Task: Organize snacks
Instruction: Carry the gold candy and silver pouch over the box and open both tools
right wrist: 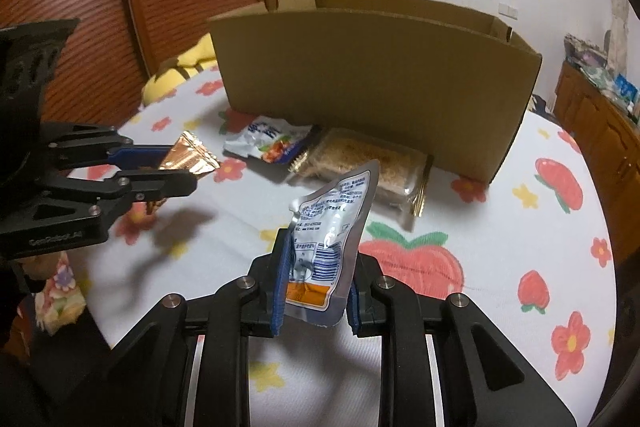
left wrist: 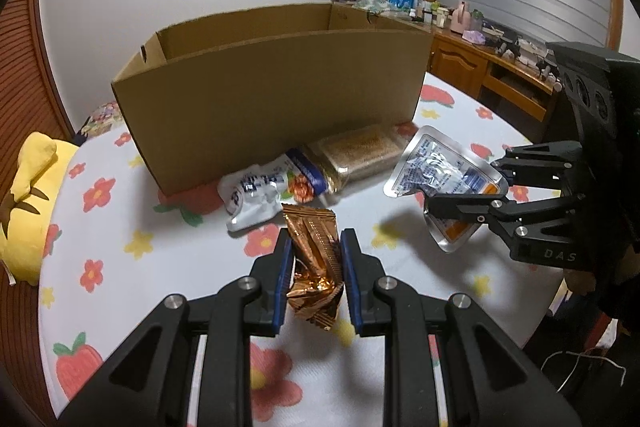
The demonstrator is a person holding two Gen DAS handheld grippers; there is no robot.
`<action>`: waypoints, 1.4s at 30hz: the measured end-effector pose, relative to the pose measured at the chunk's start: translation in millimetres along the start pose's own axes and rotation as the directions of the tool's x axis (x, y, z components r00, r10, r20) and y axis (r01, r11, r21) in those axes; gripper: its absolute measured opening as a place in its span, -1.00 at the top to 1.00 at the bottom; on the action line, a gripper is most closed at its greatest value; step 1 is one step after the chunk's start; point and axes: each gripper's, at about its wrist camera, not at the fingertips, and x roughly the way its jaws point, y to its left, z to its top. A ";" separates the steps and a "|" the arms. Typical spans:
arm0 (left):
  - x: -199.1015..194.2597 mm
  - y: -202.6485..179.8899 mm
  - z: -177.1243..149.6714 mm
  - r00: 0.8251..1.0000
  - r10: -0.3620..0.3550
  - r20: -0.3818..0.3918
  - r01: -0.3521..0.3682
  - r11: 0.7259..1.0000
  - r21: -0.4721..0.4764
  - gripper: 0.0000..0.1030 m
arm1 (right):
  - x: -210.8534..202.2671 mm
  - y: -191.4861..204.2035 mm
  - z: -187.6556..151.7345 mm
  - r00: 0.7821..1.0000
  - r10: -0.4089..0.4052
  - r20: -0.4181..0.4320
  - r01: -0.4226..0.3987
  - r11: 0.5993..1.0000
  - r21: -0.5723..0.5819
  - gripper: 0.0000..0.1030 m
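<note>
Left gripper point(left wrist: 316, 267): clamped on a copper foil wrapper point(left wrist: 314, 267); blue pads press both its sides.
Copper wrapper, axis: long axis runs along the fingers, far end pointing at the box; near end crumpled and hanging below the pads. Held off the table.
Right gripper point(right wrist: 316, 279): clenched on a silver pouch point(right wrist: 328, 239), gripped at its orange-printed lower end.
Silver pouch, axis: long axis up and away from the fingers, top corner leaning right toward the box; printed back with barcode faces the camera. Also clear of the table.
Grippers, relative: side by side and apart, both aimed at the box front. In the left wrist view the right gripper point(left wrist: 464, 203) sits at the right edge with the pouch point(left wrist: 436, 175).
Left on the table: a white-and-blue bag point(left wrist: 264, 191) lying flat, touching a clear pack of brown cakes point(left wrist: 360, 151); the pack's long side lies along the box's front wall, just beside it.
Cardboard box point(left wrist: 276, 99): open top, near wall tall, inside not visible from either camera.
In the way: the box's near wall stands between both held snacks and its opening; the two lying snacks sit at its foot.
Table point(left wrist: 132, 227): white cloth with flowers and strawberries.
Around: yellow plush toy point(left wrist: 32, 203) at the left edge; cluttered wooden sideboard point(left wrist: 500, 63) far right.
Count: 4 snacks (2 held, 2 lying), 1 box, 2 grippers.
</note>
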 end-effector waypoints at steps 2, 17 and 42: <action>-3.0 0.3 4.7 1.000 0.005 0.011 -0.005 1.000 -0.001 0.57 | -4.3 -0.8 2.9 1.000 -0.004 0.012 0.004 1.000 -0.001 0.58; -24.8 3.1 51.4 0.995 0.026 0.093 -0.029 0.999 0.030 0.57 | -47.5 -5.5 41.6 0.991 -0.037 0.129 0.042 0.998 -0.036 0.58; -3.7 54.3 124.5 0.984 0.066 0.163 -0.060 0.997 -0.038 0.56 | -48.0 -55.7 111.9 0.975 -0.064 0.212 0.069 0.997 -0.019 0.58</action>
